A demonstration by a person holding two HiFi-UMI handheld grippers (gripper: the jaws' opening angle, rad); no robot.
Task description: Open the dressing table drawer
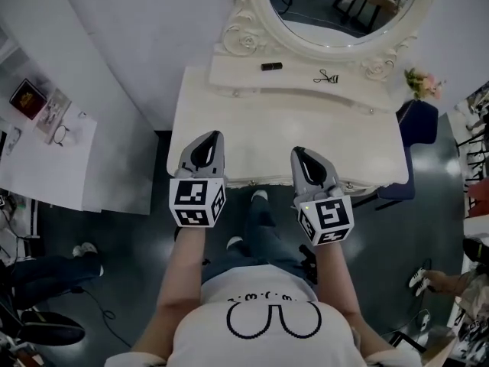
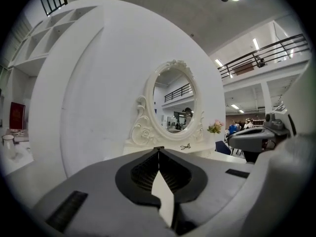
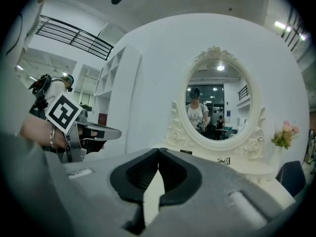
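Left gripper (image 1: pixel 217 136): jaws pressed together, empty, above the counter (image 1: pixel 306 128) front edge.
Right gripper (image 1: pixel 297 153): jaws closed together, empty.
Drawer (image 1: pixel 263 183): under that edge, between both grippers.
Floor (image 1: pixel 130 251): open beside the counter.

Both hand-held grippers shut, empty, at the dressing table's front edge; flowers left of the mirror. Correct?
No: flowers stand right of the mirror, per head view. The left hand-held gripper and right hand-held gripper are shut, empty, at the front edge of the dressing table.

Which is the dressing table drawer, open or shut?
Shut, apparently: nothing juts past the front edge of the dressing table. Both closed and empty, the left gripper and right gripper hover over its top.
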